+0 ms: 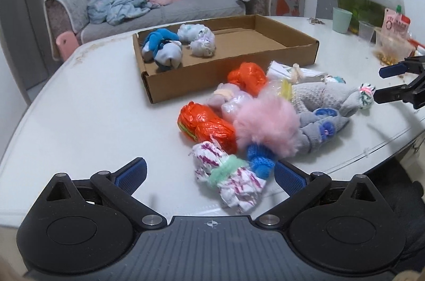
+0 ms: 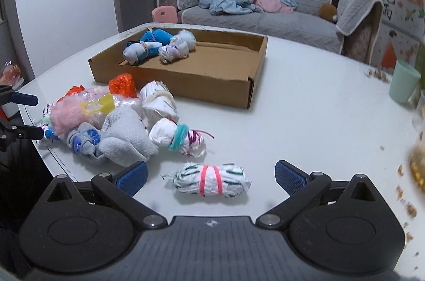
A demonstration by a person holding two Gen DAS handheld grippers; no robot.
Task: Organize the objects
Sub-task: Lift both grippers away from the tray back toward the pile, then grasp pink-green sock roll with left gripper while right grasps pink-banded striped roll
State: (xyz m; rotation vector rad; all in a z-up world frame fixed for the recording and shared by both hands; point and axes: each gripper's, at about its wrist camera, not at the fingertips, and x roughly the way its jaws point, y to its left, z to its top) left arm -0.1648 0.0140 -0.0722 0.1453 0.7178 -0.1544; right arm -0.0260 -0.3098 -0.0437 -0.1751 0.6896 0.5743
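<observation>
A shallow cardboard box (image 1: 289, 53) (image 2: 217, 91) on the white table holds a blue-and-white bundle (image 1: 163, 48) (image 2: 144, 45) and a pale bundle (image 1: 198, 37) (image 2: 179, 45). A pile of tied bundles lies in front of it: two orange ones (image 1: 207, 125), a pink fluffy one (image 1: 267, 125) (image 2: 70, 113), grey ones (image 2: 124, 136). My left gripper (image 1: 209, 174) is open, with a white-and-purple bundle with a green band (image 1: 228, 182) between its fingers. My right gripper (image 2: 211, 174) is open around a white-green bundle with pink bands (image 2: 211, 180).
A mint cup (image 1: 342, 20) (image 2: 403, 84), a clear cup (image 1: 366, 31), a fish tank (image 1: 370, 4) and snack packs (image 1: 395, 25) stand at the table's far side. Crumbs (image 2: 403, 196) lie along the right edge. A grey sofa (image 1: 164, 9) stands behind.
</observation>
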